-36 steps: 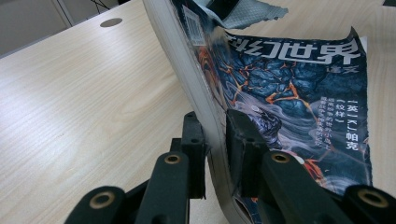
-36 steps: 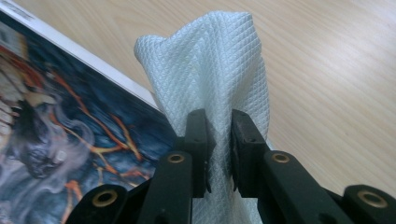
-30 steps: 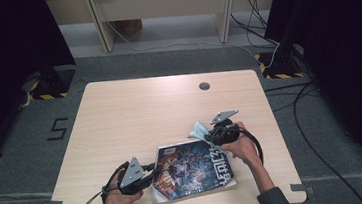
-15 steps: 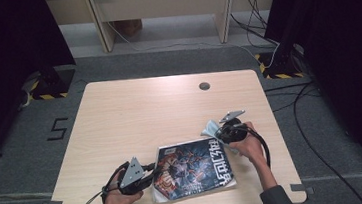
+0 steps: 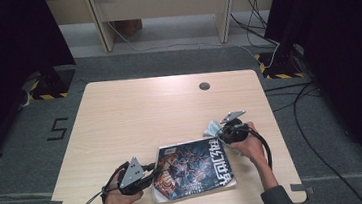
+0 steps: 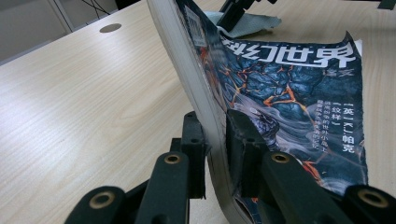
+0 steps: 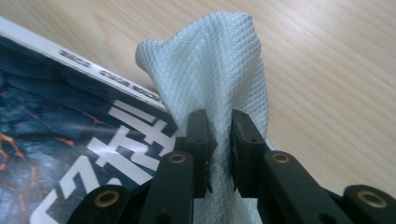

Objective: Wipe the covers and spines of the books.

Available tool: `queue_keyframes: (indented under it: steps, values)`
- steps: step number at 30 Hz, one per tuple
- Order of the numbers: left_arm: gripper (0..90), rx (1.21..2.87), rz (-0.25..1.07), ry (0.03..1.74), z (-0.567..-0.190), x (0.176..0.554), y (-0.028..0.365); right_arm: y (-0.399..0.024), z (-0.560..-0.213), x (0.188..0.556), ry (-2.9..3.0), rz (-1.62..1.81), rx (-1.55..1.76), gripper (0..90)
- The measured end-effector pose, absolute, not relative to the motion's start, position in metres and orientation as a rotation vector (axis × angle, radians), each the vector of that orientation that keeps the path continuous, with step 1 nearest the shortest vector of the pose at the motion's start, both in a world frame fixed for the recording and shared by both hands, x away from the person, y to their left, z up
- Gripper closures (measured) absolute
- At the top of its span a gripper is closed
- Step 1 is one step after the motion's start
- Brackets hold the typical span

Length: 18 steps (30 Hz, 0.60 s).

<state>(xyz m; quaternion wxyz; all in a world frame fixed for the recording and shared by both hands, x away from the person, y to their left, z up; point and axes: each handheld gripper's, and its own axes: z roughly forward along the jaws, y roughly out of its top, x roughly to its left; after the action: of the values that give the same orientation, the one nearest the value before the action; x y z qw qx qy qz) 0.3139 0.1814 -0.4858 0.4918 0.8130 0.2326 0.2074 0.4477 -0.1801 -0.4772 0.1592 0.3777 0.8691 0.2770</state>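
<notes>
**2 grippers, 1 magazine, 1 cloth**

The left hand (image 5: 114,198) lies low at the near edge of the counter (image 5: 135,116), with the forearm coming in from below. It holds the left gripper (image 5: 148,171) almost level, pointing right toward the magazine (image 5: 193,168). In the left gripper view its 2 jaws stand close together, clenched on the magazine's near edge (image 6: 212,140), so that side of the cover is lifted off the wood while the rest lies flat.

The right hand (image 5: 248,143) rests at the magazine's far right corner, with the wrist bent and the right gripper (image 5: 220,132) aimed left and slightly down. In the right gripper view its jaws pinch a fold of white quilted cloth (image 7: 219,70), with only a narrow gap between them for the fabric. The cloth bunches up above the jaws and hangs over the corner of the magazine (image 7: 70,154), touching the counter just beside it. From above, the cloth (image 5: 211,127) is a pale crumple at the jaw tips.
</notes>
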Motion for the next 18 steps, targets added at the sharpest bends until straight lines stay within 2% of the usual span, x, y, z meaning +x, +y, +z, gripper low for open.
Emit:
queue_keyframes:
  steps: [14, 18]
  values:
    - [77.3, 1.973, 0.51, 0.567, -0.486, 0.314, 0.181, -0.133, -0.447, 0.425, 2.556, 0.908, 0.838, 79.8]
    - [77.3, 1.973, 0.511, 0.563, -0.486, 0.314, 0.181, -0.136, -0.449, 0.428, 2.556, 0.904, 0.854, 79.8]
